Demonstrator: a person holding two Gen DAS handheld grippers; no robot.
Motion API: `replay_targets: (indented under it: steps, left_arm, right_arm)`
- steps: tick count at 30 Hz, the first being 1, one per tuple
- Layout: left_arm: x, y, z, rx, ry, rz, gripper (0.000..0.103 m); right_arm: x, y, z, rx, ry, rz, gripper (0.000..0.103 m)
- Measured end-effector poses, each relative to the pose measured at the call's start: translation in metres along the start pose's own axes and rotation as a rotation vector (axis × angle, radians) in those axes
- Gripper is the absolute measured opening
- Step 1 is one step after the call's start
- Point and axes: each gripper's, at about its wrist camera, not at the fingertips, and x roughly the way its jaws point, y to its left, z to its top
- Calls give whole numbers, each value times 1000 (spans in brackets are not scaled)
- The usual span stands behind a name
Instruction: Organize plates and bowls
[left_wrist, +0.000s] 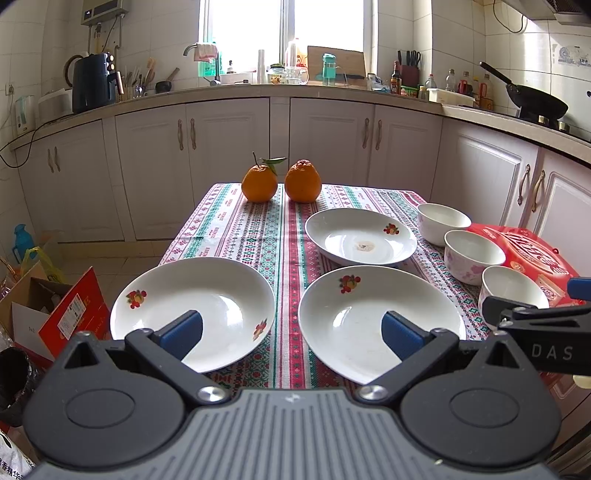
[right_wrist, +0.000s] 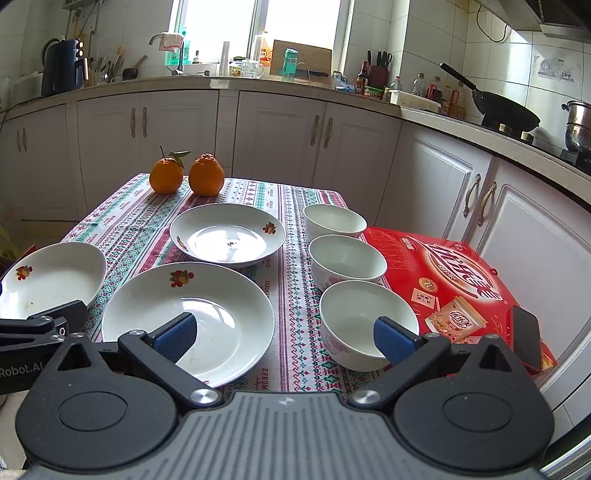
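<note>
Both grippers' fingers apart, empty: left gripper faces 2 near-edge plates, right gripper nearer bowls along bench right edge

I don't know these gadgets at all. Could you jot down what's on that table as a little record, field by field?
Plates: three white ones with fruit prints: near left, near middle, far
Bowls: three in a row along the right side: far, middle, near
Stacking: none, all apart
Fruit: two oranges at the far edge
Tablecloth: patterned stripes
Red box: right of the bowls, phone on it
Left gripper: open, empty
Right gripper: open, empty
</note>
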Motion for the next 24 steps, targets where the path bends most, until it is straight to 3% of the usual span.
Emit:
replay_targets:
  steps: [24]
  left_arm:
    - [3, 0, -2, -2, 4, -1, 102]
  right_arm:
    - [0, 0, 0, 0, 4, -3, 103]
